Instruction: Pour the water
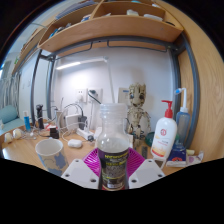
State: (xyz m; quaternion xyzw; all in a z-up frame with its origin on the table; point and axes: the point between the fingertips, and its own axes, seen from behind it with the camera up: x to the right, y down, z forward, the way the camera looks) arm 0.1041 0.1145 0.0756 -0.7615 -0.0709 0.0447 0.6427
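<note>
2 fingers (83,172) of the gripper (113,172) are clenched on a clear bottle (113,145); its base is hidden below.

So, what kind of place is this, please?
Probably a dorm or home study desk: a wooden desk under a shelf, with a pump bottle and a mug. The gripper holds a bottle.
</note>
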